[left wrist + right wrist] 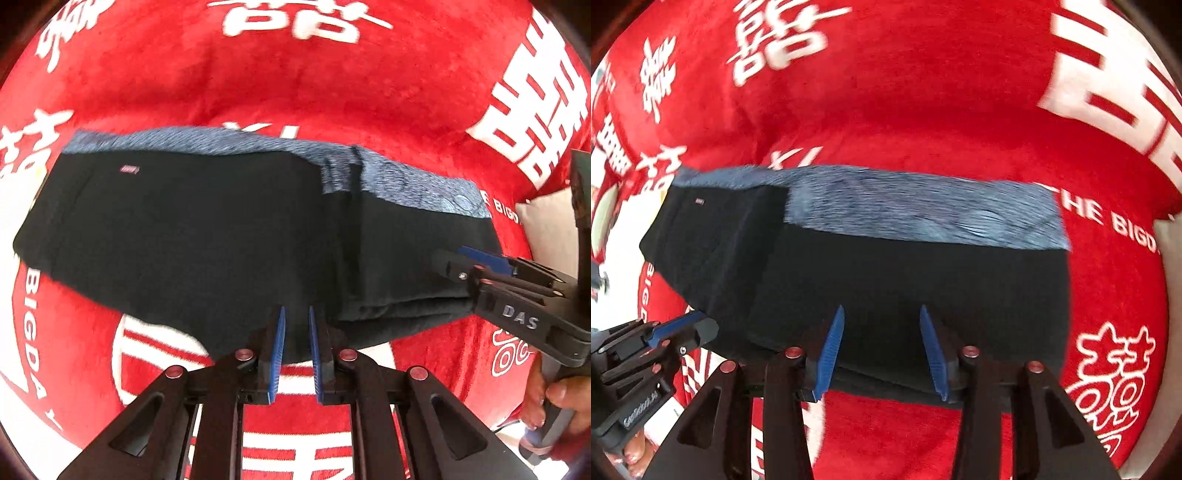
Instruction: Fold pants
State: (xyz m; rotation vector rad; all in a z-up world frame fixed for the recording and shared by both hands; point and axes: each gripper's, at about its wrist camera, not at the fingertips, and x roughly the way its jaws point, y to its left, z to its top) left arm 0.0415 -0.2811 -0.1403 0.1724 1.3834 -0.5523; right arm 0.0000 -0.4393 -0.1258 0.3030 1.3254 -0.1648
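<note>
I am looking down both wrist cameras at the pants (207, 229), which are lying on the red blanket (295, 81) as a compact dark bundle with the blue-grey waistband (406, 181) running along the far edge. They are looking folded over at least once already, with stacked layers showing at the near right corner, so I am judging this to be late in the task, probably the pause before a last fold or a tidy-up.

My left gripper (296, 325) is hovering at the near hem with its blue pads (279, 343) parted by a narrow gap and no cloth between them, so I am reading it as open and empty. My right gripper (882, 321) is sitting with its jaws spread wide over the near edge of the fabric, holding nothing; in the left view it (476, 260) is resting at the right end of the bundle.

For the next move I am thinking each claw needs to drop onto an edge, pinch every layer together and carry it across evenly, since a thick stack may slip or skew
</note>
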